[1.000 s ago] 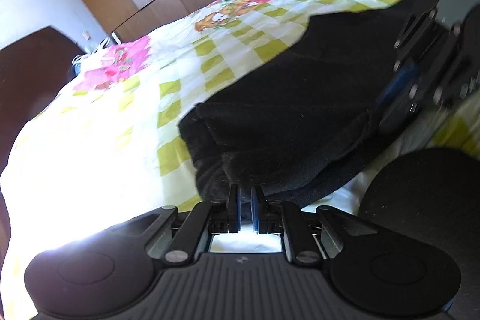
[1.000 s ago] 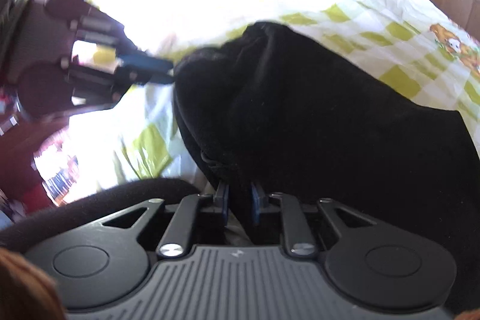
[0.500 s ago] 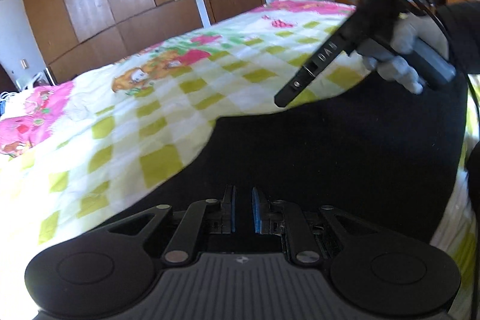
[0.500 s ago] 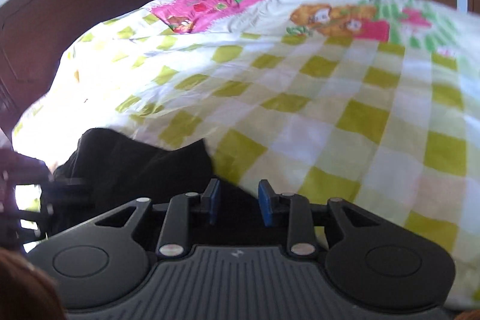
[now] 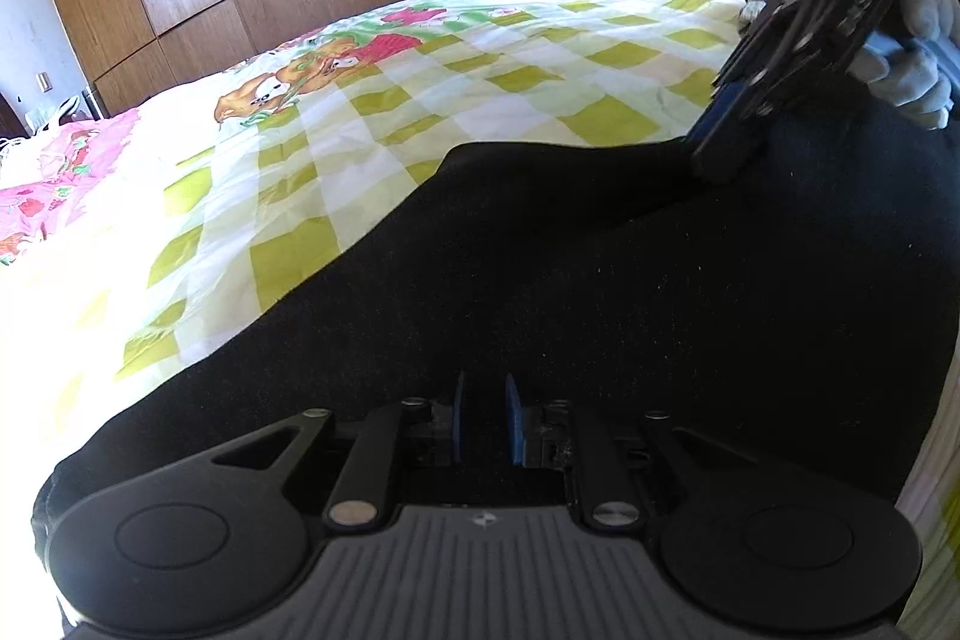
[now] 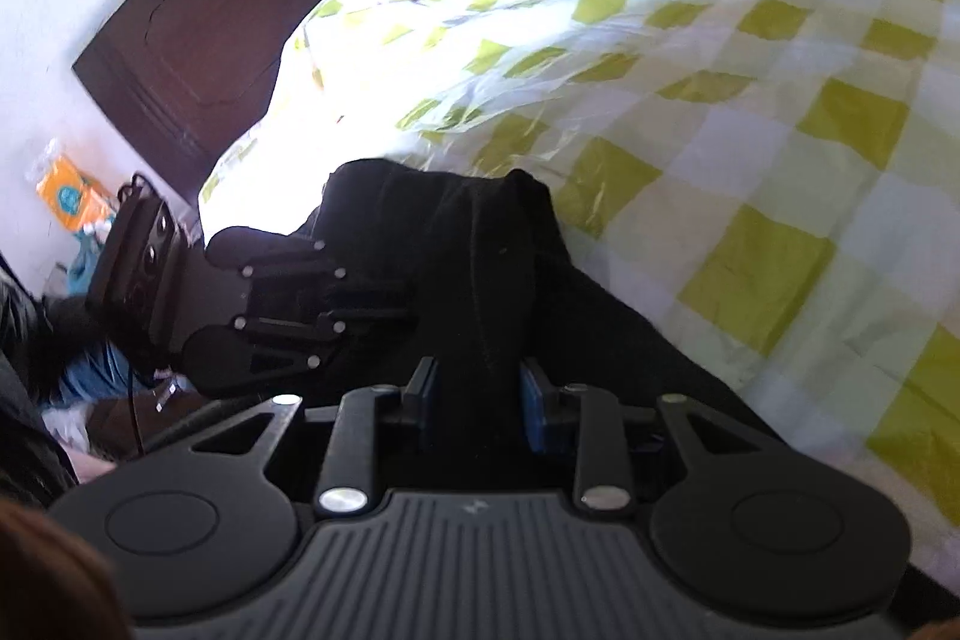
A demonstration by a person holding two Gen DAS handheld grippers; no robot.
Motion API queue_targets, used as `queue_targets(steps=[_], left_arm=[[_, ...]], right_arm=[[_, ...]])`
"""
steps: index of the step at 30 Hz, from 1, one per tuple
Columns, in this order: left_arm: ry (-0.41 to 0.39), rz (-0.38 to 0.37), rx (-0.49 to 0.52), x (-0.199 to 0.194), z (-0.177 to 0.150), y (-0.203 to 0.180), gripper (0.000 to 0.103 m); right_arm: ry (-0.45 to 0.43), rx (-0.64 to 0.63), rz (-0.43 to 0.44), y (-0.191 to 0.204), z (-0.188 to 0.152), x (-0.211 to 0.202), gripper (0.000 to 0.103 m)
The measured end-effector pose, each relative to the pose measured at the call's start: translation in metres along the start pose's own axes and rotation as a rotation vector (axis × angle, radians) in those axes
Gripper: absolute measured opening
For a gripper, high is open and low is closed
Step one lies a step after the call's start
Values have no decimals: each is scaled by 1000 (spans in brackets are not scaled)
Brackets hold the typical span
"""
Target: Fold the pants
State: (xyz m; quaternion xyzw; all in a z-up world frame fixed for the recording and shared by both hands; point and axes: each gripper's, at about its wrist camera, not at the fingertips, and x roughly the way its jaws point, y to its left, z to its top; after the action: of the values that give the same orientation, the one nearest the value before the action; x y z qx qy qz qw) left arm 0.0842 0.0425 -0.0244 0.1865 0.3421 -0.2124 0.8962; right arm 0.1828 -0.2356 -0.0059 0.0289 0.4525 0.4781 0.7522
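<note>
Pants (image 5: 600, 292), black and matte with a soft felted nap, lie on the bed's checked quilt (image 5: 420, 100) right under both my tongs, their length running from my left gripper (image 5: 483, 418) across to my right gripper (image 5: 714, 142). Both sit on the cloth. Left pads stand slightly apart with cloth between them; whether they pinch it, I cannot tell. Right pads stand apart astride a raised fold, gripping nothing that I can see.
</note>
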Motion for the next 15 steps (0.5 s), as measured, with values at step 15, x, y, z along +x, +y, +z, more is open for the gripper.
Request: queue_targets(steps=[15], left_arm=[[-61, -1, 24, -15, 20, -25, 35]], right_arm=[[-264, 325, -322, -42, 3, -61, 20]])
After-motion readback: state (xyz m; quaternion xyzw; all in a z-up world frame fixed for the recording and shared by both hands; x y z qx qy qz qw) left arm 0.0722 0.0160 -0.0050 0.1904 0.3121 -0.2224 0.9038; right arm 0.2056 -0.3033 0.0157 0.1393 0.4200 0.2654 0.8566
